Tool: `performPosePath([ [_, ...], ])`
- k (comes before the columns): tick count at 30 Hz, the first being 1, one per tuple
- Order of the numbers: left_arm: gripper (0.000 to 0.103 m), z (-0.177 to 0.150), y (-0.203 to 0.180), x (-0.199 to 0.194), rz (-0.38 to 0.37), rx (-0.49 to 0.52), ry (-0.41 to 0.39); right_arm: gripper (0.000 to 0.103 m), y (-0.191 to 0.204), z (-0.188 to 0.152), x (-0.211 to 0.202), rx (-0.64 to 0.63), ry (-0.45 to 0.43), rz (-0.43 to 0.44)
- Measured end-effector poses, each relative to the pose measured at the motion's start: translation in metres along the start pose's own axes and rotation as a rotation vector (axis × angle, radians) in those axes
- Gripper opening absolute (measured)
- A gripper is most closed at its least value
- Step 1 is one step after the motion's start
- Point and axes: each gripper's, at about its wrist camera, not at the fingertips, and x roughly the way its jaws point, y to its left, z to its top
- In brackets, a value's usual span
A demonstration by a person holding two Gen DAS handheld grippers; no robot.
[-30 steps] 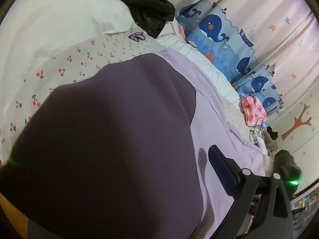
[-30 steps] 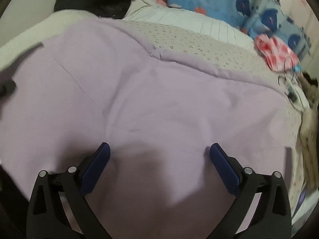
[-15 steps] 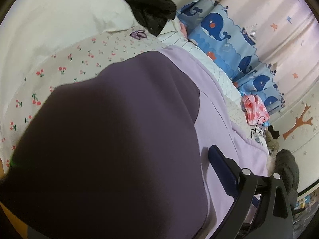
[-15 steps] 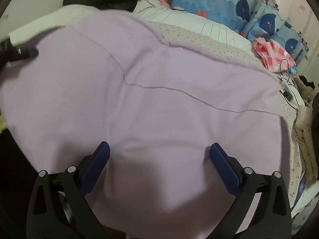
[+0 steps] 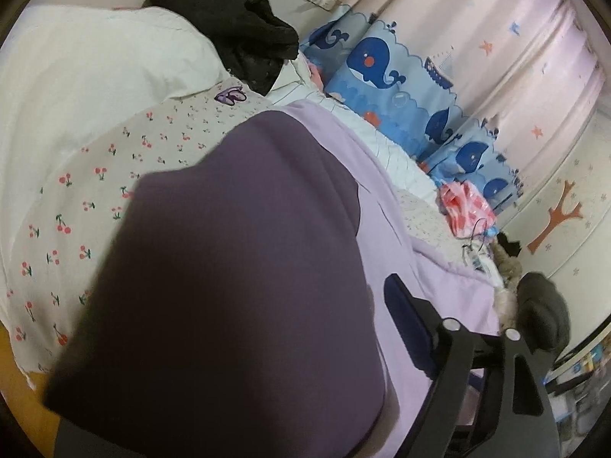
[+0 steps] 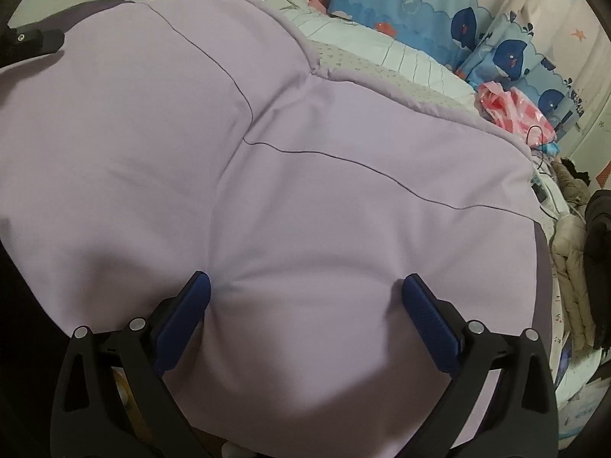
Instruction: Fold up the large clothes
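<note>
We see the right gripper [image 6: 305,305] low in the right wrist frame, its two blue pads [image 6: 431,328] standing wide apart with the lilac garment [image 6: 305,152] bulging up between them; the left pad touches a crease of the cloth, the right pad sits at the cloth's surface, and nothing is pinched, so we log it as released. The garment fills most of that frame, spread over the bed with a thin seam line running across its middle. In the left wrist frame only one blue pad [image 5: 404,316] of the left gripper [image 5: 343,328] shows, at lower right; a dark, shaded fold of the same lilac garment [image 5: 236,267] covers the other finger. Its jaws have just been closing, cloth between them, but we cannot tell whether they clamp it. Further out: cherry-print bedding [image 5: 95,206] at left, a black garment [image 5: 236,34] at upper centre, whale-print fabric [image 5: 385,72] and a pink curtain [image 5: 515,57] at upper right.
</note>
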Motion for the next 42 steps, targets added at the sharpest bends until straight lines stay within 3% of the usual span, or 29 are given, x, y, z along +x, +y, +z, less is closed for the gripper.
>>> performPosePath([
  [5,0.054,0.008,-0.026,-0.015,-0.052,0.057,-0.032,0.097,0.000,0.002,0.004,-0.009,0.008,0.000],
  [11,0.047,0.014,-0.086,-0.025,-0.182,0.134,-0.031,0.097,-0.005,-0.002,0.002,-0.008,-0.001,0.033],
  [14,0.044,0.014,-0.113,-0.025,-0.240,0.147,-0.018,0.097,-0.020,-0.004,-0.009,0.016,-0.001,0.121],
  [19,0.042,0.004,-0.179,-0.021,-0.353,0.240,0.017,0.097,-0.090,-0.030,-0.030,0.288,-0.045,0.501],
  [22,0.042,-0.019,-0.229,-0.010,-0.415,0.365,0.045,0.097,-0.161,-0.065,-0.022,0.608,-0.091,0.844],
  [24,0.042,-0.052,-0.267,0.012,-0.449,0.486,0.110,0.097,-0.218,-0.099,-0.018,0.857,-0.174,0.961],
  [26,0.042,-0.087,-0.291,0.036,-0.458,0.592,0.166,0.097,-0.264,-0.123,-0.023,0.979,-0.247,0.916],
  [28,0.042,-0.127,-0.308,0.072,-0.455,0.668,0.258,0.097,-0.303,-0.129,-0.034,1.010,-0.273,0.775],
  [31,0.043,-0.161,-0.321,0.097,-0.434,0.747,0.274,0.097,-0.333,-0.099,-0.063,0.900,-0.318,0.655],
  [35,0.045,-0.169,-0.329,0.100,-0.408,0.788,0.274,0.097,-0.315,-0.004,-0.075,0.589,-0.255,0.511],
  [37,0.048,-0.168,-0.330,0.096,-0.399,0.829,0.269,0.097,-0.283,0.040,-0.054,0.439,-0.149,0.427],
  [39,0.055,-0.169,-0.330,0.087,-0.375,0.879,0.271,0.097,-0.250,0.058,-0.019,0.277,-0.028,0.238],
  [42,0.057,-0.163,-0.322,0.067,-0.392,0.937,0.342,0.096,-0.242,0.041,0.004,0.289,-0.005,0.240],
])
